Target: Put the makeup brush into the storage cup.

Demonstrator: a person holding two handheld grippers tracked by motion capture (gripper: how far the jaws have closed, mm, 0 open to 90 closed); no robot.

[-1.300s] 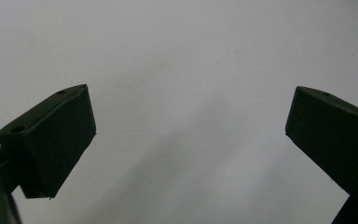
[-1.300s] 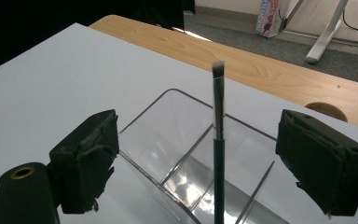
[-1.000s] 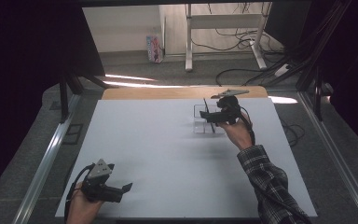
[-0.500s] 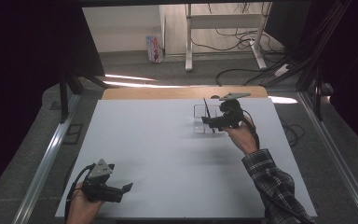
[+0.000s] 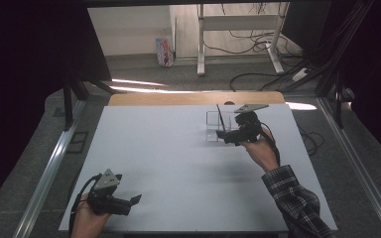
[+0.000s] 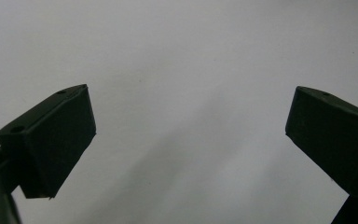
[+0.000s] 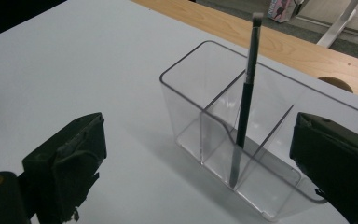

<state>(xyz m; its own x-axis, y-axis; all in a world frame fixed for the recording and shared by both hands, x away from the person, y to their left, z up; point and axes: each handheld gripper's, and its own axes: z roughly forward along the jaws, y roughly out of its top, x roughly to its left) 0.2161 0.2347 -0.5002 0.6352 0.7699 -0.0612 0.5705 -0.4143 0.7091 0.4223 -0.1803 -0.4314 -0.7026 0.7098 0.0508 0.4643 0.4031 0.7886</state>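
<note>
A clear plastic organizer (image 5: pixel 211 119) (image 7: pixel 186 93) with several compartments stands at the far right of the white table top (image 5: pixel 168 158). A thin black brush (image 5: pixel 219 118) (image 7: pixel 244 102) leans upright in its middle compartment. My right gripper (image 5: pixel 223 134) (image 7: pixel 198 135) hovers just on the near side of the organizer. Its jaws have just been opening and stand wide, gripping nothing. My left gripper (image 5: pixel 135 200) (image 6: pixel 191 135) rests at the near left of the table, open, with only bare table between its jaws.
A wooden strip (image 5: pixel 178 98) runs along the table's far edge, with a hole in it (image 7: pixel 335 84) behind the organizer. Metal rails (image 5: pixel 44 173) flank the table. Cables (image 5: pixel 258 79) lie on the floor beyond.
My right gripper has drawn back a little from the organizer toward the near side. The brush stays standing in its compartment. The left gripper has not moved.
</note>
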